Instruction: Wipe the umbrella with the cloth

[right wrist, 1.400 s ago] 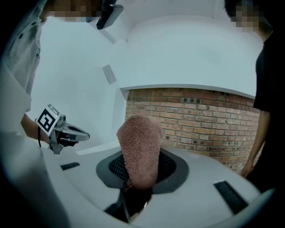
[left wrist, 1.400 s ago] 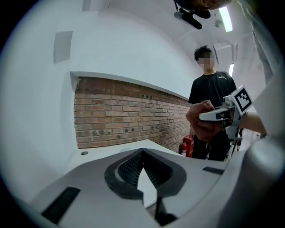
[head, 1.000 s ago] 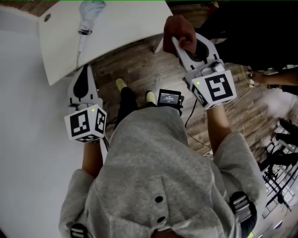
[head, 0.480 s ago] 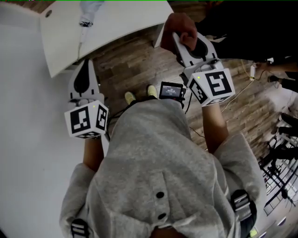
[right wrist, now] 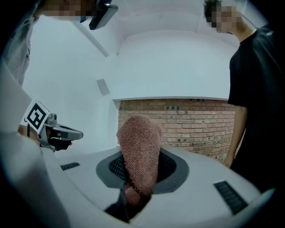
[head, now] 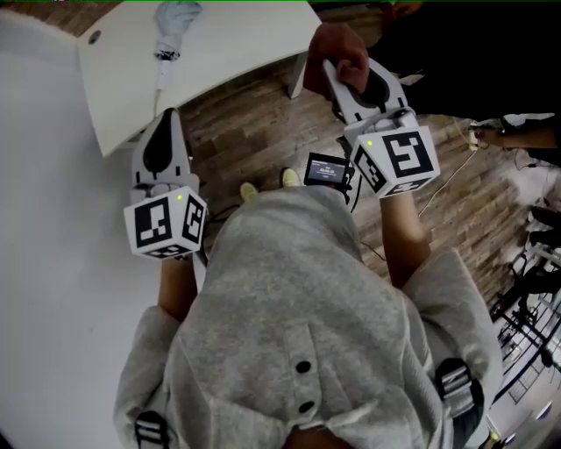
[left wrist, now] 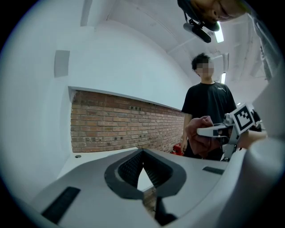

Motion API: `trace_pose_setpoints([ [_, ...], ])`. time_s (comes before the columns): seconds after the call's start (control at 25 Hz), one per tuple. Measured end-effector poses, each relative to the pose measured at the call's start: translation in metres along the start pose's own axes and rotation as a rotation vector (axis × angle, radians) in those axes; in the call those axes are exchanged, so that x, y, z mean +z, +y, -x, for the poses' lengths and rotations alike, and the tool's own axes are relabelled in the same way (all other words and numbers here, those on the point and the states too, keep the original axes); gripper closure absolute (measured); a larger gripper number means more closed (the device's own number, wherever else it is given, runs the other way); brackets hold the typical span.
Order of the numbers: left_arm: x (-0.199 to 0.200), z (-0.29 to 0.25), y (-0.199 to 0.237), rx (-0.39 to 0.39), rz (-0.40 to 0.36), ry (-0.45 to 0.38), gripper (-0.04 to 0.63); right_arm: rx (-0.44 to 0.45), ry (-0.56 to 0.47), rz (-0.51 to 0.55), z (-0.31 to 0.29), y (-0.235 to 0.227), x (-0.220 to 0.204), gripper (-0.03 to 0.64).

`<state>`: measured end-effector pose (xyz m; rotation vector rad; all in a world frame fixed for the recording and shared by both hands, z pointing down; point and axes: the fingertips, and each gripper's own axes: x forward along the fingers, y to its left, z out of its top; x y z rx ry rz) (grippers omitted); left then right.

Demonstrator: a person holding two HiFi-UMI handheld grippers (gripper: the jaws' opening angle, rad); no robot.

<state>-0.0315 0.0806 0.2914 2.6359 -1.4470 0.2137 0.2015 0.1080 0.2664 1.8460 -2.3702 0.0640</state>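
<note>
A folded grey-blue umbrella (head: pixel 173 17) lies on the white table (head: pixel 245 39) at the top of the head view, its thin shaft (head: pixel 161 77) pointing toward me. My left gripper (head: pixel 166 114) hovers at the table's near edge, just below the shaft end; its jaws are shut with nothing between them (left wrist: pixel 142 154). To the right, beyond the table's corner, my right gripper (head: pixel 330 72) is shut on a reddish-brown cloth (head: pixel 337 48). The cloth (right wrist: pixel 139 142) stands bunched up out of the right gripper's (right wrist: pixel 139 165) jaws. Each gripper shows in the other's view.
A person in a black T-shirt (left wrist: pixel 209 111) stands close on the right, beside the table. A brick wall (left wrist: pixel 116 120) runs behind it. Wooden floor (head: pixel 254 131) lies below, with cables (head: pixel 456 180) at right. A small screen device (head: pixel 324 168) hangs at my chest.
Both grippers have drifted a little up the view toward the table. The cloth stays clamped in the right one and the left stays shut.
</note>
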Motion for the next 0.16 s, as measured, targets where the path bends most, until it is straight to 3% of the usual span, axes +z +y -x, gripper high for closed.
trace_pose_setpoints([
  [0.16, 0.0021, 0.0062, 0.0008, -0.006, -0.002, -0.006, 0.580, -0.002, -0.012, -0.005, 0.0046, 0.0055, 0.0056, 0.517],
])
